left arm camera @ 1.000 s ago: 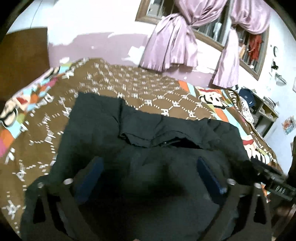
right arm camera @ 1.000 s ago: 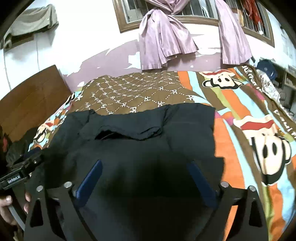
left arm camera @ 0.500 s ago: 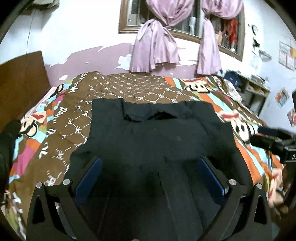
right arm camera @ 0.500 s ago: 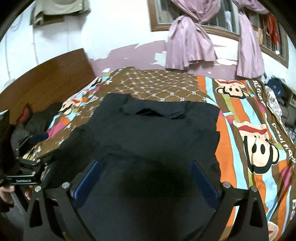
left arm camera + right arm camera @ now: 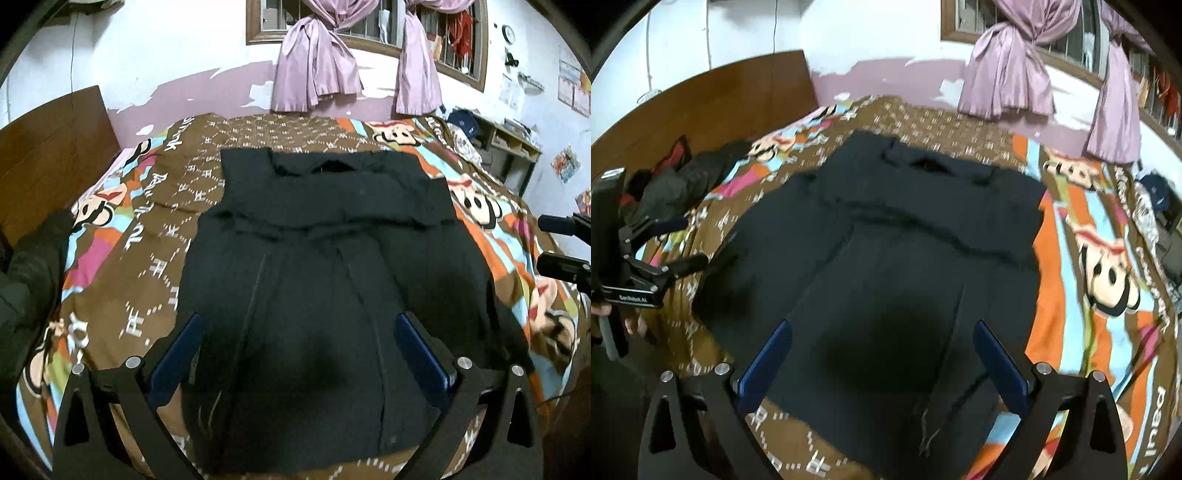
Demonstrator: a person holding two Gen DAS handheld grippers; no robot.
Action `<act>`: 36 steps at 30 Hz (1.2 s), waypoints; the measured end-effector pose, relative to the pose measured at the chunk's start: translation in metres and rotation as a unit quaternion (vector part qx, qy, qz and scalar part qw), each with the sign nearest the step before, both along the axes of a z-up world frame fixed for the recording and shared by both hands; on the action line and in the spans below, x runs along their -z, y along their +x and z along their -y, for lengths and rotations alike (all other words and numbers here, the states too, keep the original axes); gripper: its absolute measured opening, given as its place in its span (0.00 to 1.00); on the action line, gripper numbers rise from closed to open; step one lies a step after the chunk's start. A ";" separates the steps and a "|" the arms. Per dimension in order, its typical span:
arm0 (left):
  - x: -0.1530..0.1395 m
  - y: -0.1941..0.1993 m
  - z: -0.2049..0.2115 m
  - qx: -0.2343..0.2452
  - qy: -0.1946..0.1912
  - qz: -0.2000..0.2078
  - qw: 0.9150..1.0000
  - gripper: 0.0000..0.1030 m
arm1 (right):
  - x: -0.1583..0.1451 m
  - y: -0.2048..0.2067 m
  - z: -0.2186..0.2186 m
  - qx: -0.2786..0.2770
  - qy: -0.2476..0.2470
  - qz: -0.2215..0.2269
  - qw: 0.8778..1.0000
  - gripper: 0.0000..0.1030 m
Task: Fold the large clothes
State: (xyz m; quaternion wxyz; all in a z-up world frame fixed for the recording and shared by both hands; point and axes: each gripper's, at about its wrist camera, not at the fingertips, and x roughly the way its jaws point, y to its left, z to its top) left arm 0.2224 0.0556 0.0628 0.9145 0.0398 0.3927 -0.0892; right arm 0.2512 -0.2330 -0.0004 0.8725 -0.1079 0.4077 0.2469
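Risk looks like dragging the garment (image 5: 325, 280), spread mid-bed (image 5: 155, 206) with collar toward the far edge, askew if left fingers (image 5: 177, 350) and right fingers (image 5: 764, 362), both spread and empty, pinch unevenly.

Black garment (image 5: 325, 280) flat on bedspread (image 5: 147, 229), left gripper (image 5: 301, 345) spread above

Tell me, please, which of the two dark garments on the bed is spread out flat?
The black garment mid-bed, collar toward the window; the other dark garment lies bunched near the headboard.
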 end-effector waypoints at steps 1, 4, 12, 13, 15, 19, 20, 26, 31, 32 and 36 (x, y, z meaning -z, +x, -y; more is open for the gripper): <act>0.002 -0.008 -0.001 0.002 0.004 0.002 1.000 0.98 | 0.008 -0.005 0.001 -0.004 -0.004 -0.008 1.000 0.96; 0.011 -0.030 0.000 0.015 0.015 0.001 1.000 0.98 | 0.034 -0.014 0.004 -0.011 -0.025 -0.032 0.999 0.96; 0.053 -0.079 -0.003 0.044 0.017 -0.014 0.999 0.98 | 0.096 -0.029 0.006 -0.059 -0.090 -0.071 0.992 0.96; 0.060 -0.081 -0.003 0.043 0.022 -0.024 0.999 0.98 | 0.102 -0.030 0.006 -0.065 -0.090 -0.078 0.991 0.96; 0.078 -0.083 0.001 0.043 0.046 -0.043 0.997 0.98 | 0.112 -0.032 0.004 -0.077 -0.086 -0.095 0.989 0.96; 0.099 -0.089 0.008 0.059 0.087 -0.039 0.994 0.98 | 0.135 -0.038 -0.006 -0.101 -0.116 -0.105 0.982 0.96; 0.103 -0.090 0.010 0.067 0.098 -0.034 0.992 0.98 | 0.140 -0.040 -0.007 -0.106 -0.128 -0.101 0.981 0.96; 0.123 -0.093 0.015 0.077 0.125 -0.035 0.989 0.98 | 0.179 -0.052 -0.018 -0.139 -0.244 -0.056 0.958 0.96; 0.131 -0.095 0.009 0.071 0.120 -0.047 0.989 0.98 | 0.195 -0.066 -0.029 -0.147 -0.327 0.028 0.933 0.96; 0.133 -0.095 0.008 0.070 0.124 -0.049 0.989 0.98 | 0.196 -0.069 -0.030 -0.148 -0.335 0.042 0.929 0.96; 0.137 -0.096 0.006 0.060 0.134 -0.042 0.988 0.98 | 0.200 -0.073 -0.028 -0.139 -0.392 0.117 0.902 0.96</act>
